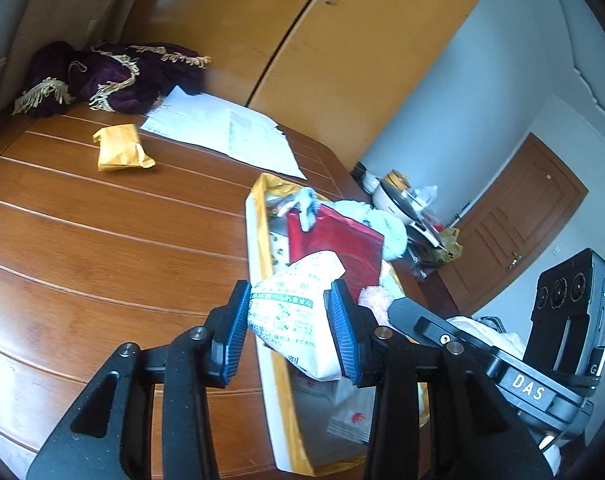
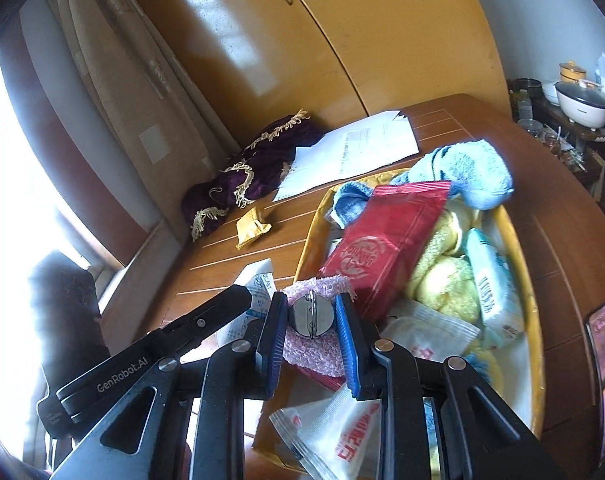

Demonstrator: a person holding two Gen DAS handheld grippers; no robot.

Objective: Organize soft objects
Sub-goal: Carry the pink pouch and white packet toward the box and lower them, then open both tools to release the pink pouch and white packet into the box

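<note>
Brown wooden tabletop (image 1: 82, 240) with pale grooves carries everything, backed by orange wardrobe doors (image 1: 342, 60). Nearest, the left tongs (image 1: 288, 324) are clamped on a white plastic packet printed in green (image 1: 292, 312), held over the near end of a yellow-rimmed tray (image 1: 256, 240). The right tongs (image 2: 308, 328) are clamped on a round shiny metal disc (image 2: 310, 316) attached to a pink knitted pad (image 2: 314, 348), above the same tray (image 2: 518, 248). Inside it lie a red foil packet (image 2: 382, 248), yellow fluffy cloths (image 2: 446, 280) and a light-blue towel (image 2: 474, 176). Farther off sit a small yellow packet (image 1: 120, 148), white paper sheets (image 1: 222, 128) and a purple fringed velvet cloth (image 1: 114, 76).
</note>
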